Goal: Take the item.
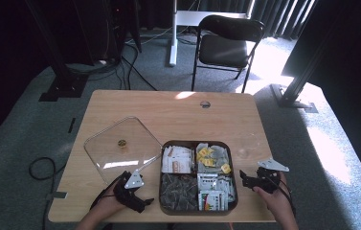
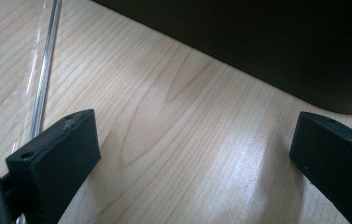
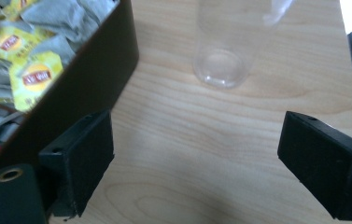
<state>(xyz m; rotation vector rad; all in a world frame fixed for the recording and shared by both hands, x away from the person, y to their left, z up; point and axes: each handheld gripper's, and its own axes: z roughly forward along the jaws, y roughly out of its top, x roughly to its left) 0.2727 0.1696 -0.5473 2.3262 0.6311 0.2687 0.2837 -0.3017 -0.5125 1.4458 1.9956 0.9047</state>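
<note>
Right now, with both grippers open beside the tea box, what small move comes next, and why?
Probably ease the right gripper forward to the clear plastic cup: its jaws stand wide, the cup stands upright straight ahead, and the tea box is already uncovered, lid set aside.

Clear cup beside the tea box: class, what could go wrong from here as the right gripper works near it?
The clear cup is nearly invisible against the table, so the open right gripper might knock it over. The lid lies close to the left gripper and could be nudged toward the table's edge.

Black two-jaw tool (image 1: 145,201), grey three-cornered plate (image 1: 133,180), black cables (image 1: 289,191)
</note>
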